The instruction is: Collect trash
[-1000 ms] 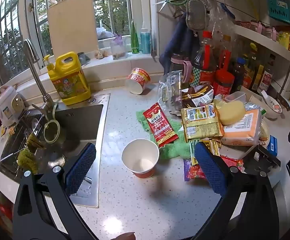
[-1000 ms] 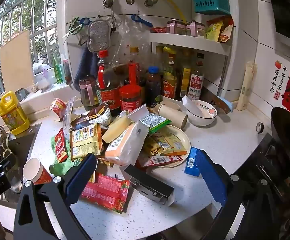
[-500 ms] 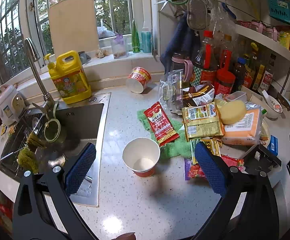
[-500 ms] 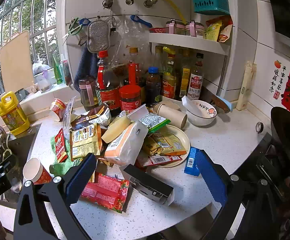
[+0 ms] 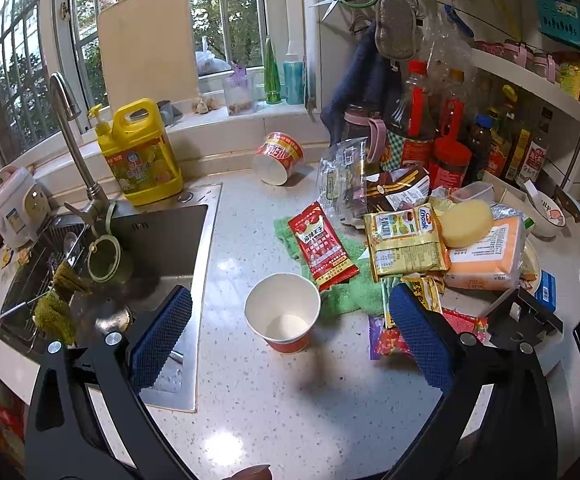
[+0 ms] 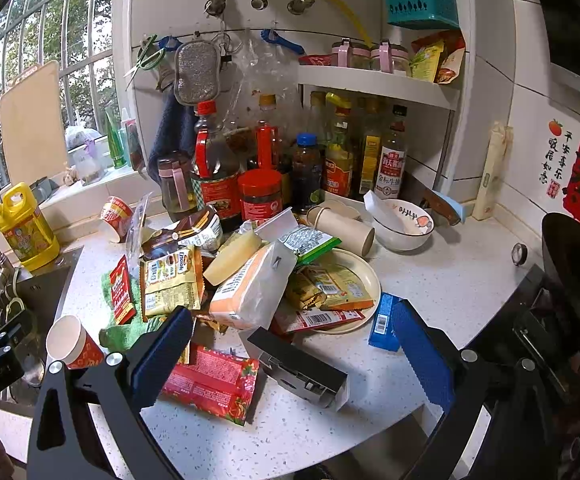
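Trash lay heaped on the counter (image 5: 250, 400) ahead of me, none of it in either tool. My left gripper (image 5: 286, 332) hung with its blue pads (image 5: 160, 336) wide apart and nothing between them, above the counter; a paper cup (image 5: 282, 312) stood upright in the gap as I looked along the fingers, untouched. Just right of the cup sat a green cloth (image 5: 345, 280) with a red sachet (image 5: 321, 248) lying across it. Beyond that were a yellow packet (image 5: 405, 240) and an orange bag (image 5: 485, 256), overlapping. Left of the cup was the sink (image 5: 158, 240), and behind it a yellow jug (image 5: 142, 156). A second cup (image 5: 278, 156) lay on its side near the wall.

My right gripper (image 6: 290, 356) was spread open too, holding nothing. Between its fingers I saw a black box (image 6: 297, 368) flat on the counter, with a red wrapper (image 6: 210, 384) just left of it and a blue box (image 6: 383, 322) to the right. Farther out a plate (image 6: 369, 284) carried several wrappers, and the orange bag (image 6: 250, 288) leaned over the pile. A bowl (image 6: 405, 232) stood near the bottles (image 6: 329, 160) at the back wall.
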A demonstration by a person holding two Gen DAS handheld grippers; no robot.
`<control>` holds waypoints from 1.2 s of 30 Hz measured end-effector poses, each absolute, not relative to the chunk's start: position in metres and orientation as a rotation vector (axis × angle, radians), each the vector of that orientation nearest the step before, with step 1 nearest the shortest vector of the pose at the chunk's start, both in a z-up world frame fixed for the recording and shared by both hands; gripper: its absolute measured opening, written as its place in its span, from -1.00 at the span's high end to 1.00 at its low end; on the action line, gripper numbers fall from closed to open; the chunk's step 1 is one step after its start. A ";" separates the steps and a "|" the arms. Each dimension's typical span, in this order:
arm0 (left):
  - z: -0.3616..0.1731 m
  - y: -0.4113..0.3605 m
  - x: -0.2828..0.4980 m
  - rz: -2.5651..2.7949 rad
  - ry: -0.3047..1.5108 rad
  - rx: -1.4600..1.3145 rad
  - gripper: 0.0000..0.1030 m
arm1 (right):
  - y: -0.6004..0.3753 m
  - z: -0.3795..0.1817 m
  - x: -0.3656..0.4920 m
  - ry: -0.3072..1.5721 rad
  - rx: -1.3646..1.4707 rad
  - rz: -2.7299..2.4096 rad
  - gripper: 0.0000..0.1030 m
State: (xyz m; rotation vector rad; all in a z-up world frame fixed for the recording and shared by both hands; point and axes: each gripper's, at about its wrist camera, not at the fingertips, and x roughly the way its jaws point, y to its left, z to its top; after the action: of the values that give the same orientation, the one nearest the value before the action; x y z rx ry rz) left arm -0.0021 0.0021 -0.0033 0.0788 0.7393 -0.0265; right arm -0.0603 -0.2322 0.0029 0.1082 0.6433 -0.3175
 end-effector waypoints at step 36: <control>-0.007 0.003 -0.003 -0.026 0.742 0.072 -0.87 | -0.230 0.001 -0.061 0.646 0.111 -0.319 -0.91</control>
State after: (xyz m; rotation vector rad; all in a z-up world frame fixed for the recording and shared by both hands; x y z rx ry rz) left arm -0.0034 0.0028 -0.0068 0.0715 0.7421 -0.0262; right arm -0.0605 -0.2300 0.0010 0.1110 0.6460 -0.3187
